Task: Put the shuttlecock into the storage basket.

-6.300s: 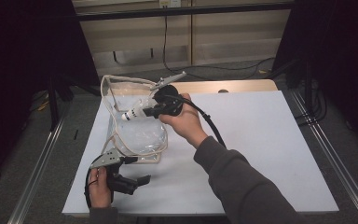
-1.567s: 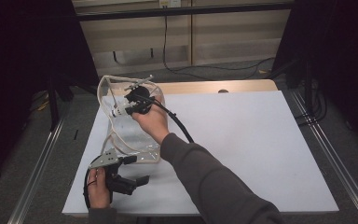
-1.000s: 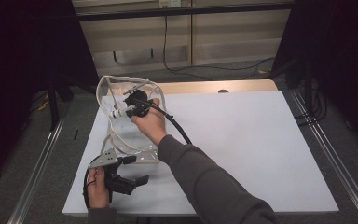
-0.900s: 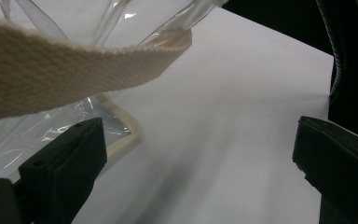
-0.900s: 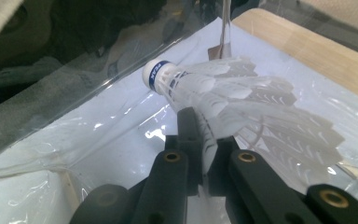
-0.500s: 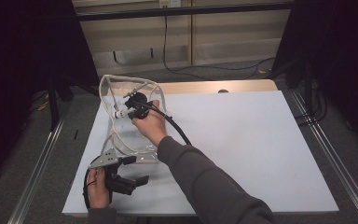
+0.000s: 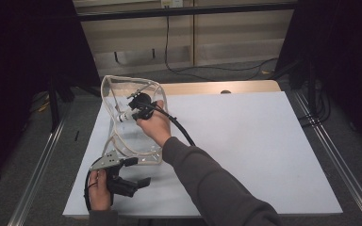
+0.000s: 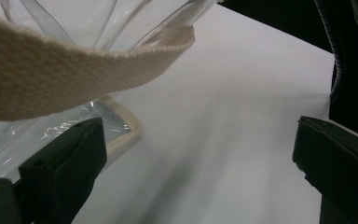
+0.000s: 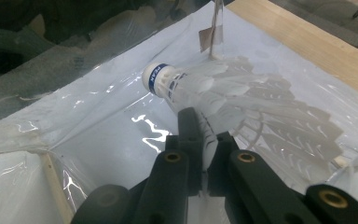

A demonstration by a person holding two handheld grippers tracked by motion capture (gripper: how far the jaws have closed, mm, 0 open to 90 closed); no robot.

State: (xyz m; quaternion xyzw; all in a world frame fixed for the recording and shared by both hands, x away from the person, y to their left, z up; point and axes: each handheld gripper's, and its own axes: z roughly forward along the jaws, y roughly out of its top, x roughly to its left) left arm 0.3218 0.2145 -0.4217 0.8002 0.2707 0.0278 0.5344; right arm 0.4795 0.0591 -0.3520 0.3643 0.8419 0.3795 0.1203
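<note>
Right gripper [image 7: 134,110] lowered shuttlecock [image 9: 200,88] (clamped) into bag [image 7: 122,141].

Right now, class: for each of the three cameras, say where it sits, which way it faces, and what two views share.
High view: above the table, looking forward and down; both forearms, left gripper.
Left gripper view: on that gripper, facing the clear bag and its strap; open jaws.
Right gripper view: on the right gripper, inside the bag, jaws shut on a shuttlecock.
All share the bag.

The bag [image 7: 122,117] is clear glossy plastic with a woven cream cloth edge [image 8: 74,70]. The shuttlecock [image 9: 214,93] has white feathers and a smooth white cap. The table [image 7: 245,141] top looks matt white, with bare wood at its far edge.
</note>
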